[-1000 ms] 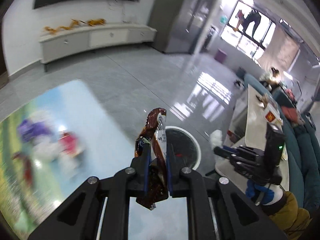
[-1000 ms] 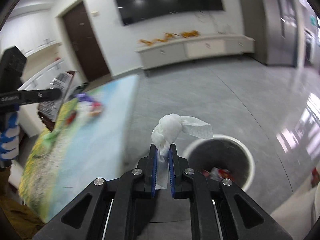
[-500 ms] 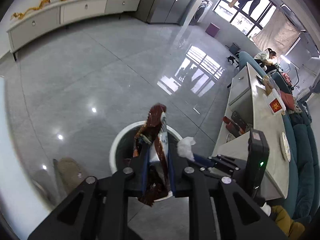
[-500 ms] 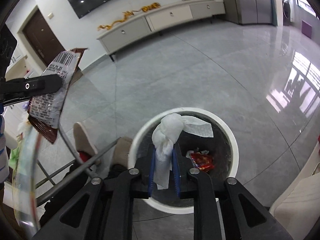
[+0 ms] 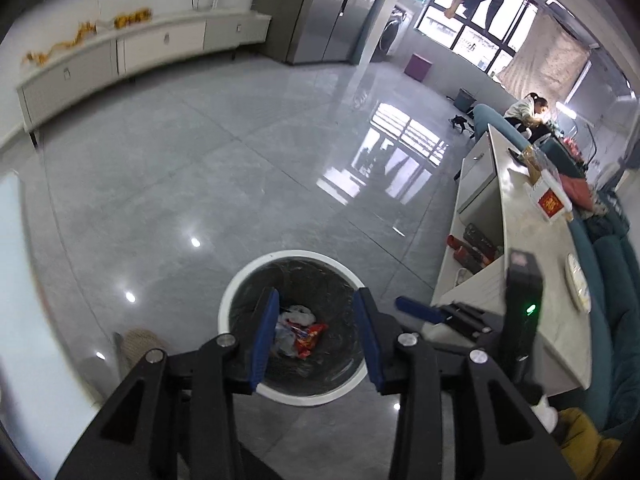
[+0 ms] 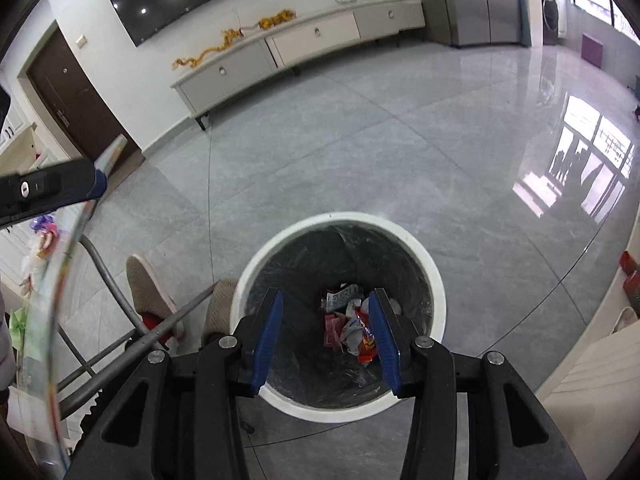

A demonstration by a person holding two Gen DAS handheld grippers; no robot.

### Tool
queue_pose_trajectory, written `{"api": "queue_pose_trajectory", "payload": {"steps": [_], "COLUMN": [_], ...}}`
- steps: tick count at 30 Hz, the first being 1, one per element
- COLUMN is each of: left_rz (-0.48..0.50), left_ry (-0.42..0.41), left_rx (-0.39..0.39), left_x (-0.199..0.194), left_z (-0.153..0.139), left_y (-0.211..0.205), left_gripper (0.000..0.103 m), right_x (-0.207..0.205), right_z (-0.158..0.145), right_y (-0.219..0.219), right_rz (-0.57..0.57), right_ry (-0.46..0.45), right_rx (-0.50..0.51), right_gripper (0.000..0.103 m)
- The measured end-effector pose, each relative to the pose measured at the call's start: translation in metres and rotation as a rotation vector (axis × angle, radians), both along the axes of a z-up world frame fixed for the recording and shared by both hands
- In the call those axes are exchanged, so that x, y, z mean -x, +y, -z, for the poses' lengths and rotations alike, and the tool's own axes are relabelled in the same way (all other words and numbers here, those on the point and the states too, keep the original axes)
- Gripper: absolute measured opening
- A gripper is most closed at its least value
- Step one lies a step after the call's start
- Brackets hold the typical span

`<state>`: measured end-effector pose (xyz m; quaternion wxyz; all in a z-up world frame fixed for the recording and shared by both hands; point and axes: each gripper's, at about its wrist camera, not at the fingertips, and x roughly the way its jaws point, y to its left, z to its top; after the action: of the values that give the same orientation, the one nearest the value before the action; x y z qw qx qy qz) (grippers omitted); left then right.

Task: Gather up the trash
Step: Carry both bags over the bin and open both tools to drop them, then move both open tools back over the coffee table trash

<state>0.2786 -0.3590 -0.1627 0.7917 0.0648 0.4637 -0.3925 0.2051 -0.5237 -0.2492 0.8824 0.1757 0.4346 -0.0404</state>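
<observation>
A round bin with a white rim (image 5: pixel 296 254) and a black liner stands on the grey floor, right below both grippers. My left gripper (image 5: pixel 316 294) hangs over its mouth with the jaws opening and nothing between the blue pads. In the right wrist view the same bin rim (image 6: pixel 340 216) fills the lower middle, and my right gripper (image 6: pixel 326 294) hovers above it, jaws also opening and bare. Crumpled wrappers and white scraps (image 6: pixel 352 328) lie at the bottom of the bin (image 5: pixel 298 330). The left gripper's black body (image 6: pixel 48 192) shows at the left edge.
Two beige slippers (image 6: pixel 150 292) and grey metal table legs (image 6: pixel 116 300) stand just left of the bin. A low white table (image 5: pixel 520 240) and a teal sofa (image 5: pixel 616 320) are to the right. A person (image 5: pixel 524 110) sits far back. A long white cabinet (image 6: pixel 304 44) lines the wall.
Both grippers came over the bin and sank toward it. The left let go of the brown wrapper and the right let go of the white tissue; both jaws now stand apart and bare.
</observation>
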Motion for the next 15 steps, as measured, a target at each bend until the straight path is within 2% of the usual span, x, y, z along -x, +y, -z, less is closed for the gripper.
{"api": "queue_pose_trajectory", "payload": {"steps": [6,15], "left_rz": [-0.002,-0.090], "left_ry": [-0.078,-0.205], "left_rx": [0.015,0.014], "left_x": [0.044,0.096], "left_z": [-0.034,-0.071], "left_y": [0.042,0.155], "left_gripper": [0.037,0.037], "right_x": [0.032,0.069], "right_z": [-0.050,-0.126], "right_y": [0.019,0.080], "right_rz": [0.004,-0.051], "right_ry": [-0.097,-0.250], "right_rx": [0.029,0.078], "right_gripper": [0.044,0.044]}}
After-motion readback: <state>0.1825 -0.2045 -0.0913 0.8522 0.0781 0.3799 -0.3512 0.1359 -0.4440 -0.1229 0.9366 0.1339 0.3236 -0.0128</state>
